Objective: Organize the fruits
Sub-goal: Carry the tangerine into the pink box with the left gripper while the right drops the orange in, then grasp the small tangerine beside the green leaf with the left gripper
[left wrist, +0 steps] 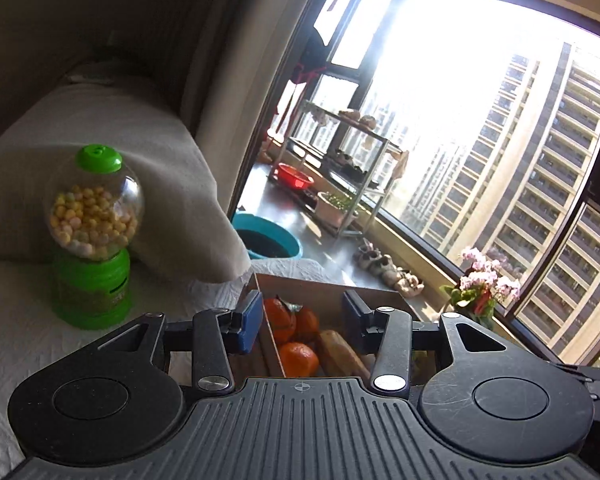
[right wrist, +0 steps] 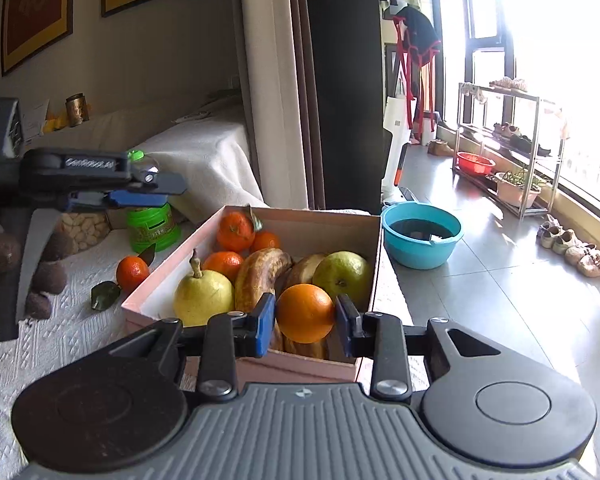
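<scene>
A: Starting at the left of the right wrist view, what lies on the white textured cloth [right wrist: 60, 340]?

B: Brown fuzzy fruits [right wrist: 52, 278] at the left edge. Right of them, a loose tangerine [right wrist: 132, 273] with a leaf sits on the cloth, just beside the cardboard box [right wrist: 324, 224]. Above it, in the middle left, the left gripper [right wrist: 168, 192] reaches in sideways in front of the green candy dispenser [right wrist: 153, 227].

A: Is anything between its fingers?

B: No. In the left wrist view its blue pads [left wrist: 251, 320] stand partly apart with nothing between them, above the box's near corner.

A: And the box itself?

B: It fills the centre of the frame. Inside, from left: a yellow pear [right wrist: 203, 296], small tangerines [right wrist: 236, 231] toward the back, browned bananas [right wrist: 262, 272] in the middle, and a green pear [right wrist: 344, 274] at the right.

A: The right gripper [right wrist: 305, 320]?

B: Lower centre, clamped on an orange [right wrist: 305, 313], both pads pressed to its sides. The orange hangs over the near part of the box, in front of the bananas.

A: Further right?

B: A blue basin [right wrist: 422, 240] on the tiled floor, then a metal rack [right wrist: 508, 152] by the bright window.
</scene>
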{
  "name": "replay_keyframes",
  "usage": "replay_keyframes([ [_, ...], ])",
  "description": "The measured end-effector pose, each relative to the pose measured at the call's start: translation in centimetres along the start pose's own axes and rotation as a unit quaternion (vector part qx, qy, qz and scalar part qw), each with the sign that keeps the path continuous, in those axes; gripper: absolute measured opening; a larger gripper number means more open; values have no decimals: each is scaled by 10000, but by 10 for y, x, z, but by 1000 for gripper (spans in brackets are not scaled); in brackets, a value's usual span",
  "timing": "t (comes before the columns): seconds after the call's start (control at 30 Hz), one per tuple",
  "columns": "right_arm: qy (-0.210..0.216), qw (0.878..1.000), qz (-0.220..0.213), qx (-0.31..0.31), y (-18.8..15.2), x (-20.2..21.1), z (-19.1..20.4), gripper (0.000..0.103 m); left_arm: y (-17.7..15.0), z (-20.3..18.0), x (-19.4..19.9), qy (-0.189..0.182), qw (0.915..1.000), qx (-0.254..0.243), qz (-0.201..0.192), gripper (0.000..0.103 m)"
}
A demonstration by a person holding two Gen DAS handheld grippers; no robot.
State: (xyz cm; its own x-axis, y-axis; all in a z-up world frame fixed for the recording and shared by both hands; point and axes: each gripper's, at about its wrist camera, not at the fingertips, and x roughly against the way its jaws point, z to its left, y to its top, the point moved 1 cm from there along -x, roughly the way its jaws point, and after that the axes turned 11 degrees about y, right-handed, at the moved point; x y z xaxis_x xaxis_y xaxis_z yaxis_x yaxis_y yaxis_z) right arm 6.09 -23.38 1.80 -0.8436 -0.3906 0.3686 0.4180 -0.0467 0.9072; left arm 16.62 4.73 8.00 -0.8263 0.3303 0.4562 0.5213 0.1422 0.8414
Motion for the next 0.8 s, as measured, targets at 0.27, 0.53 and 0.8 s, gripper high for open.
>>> replay_keyframes([
  [0.27, 191, 9975, 154, -664, 85, -89, -32, 34, -23, 65, 26, 986, 9936, -540, 121, 48],
  [0.53, 774, 9951, 594, 142, 80, -124, 56, 35, -55, 92, 24, 944, 9931, -468, 507, 48],
  [0.8, 1320, 9736, 1646, 873, 58, -178, 146, 58, -68, 117, 62, 1374, 9899, 42, 340, 48],
])
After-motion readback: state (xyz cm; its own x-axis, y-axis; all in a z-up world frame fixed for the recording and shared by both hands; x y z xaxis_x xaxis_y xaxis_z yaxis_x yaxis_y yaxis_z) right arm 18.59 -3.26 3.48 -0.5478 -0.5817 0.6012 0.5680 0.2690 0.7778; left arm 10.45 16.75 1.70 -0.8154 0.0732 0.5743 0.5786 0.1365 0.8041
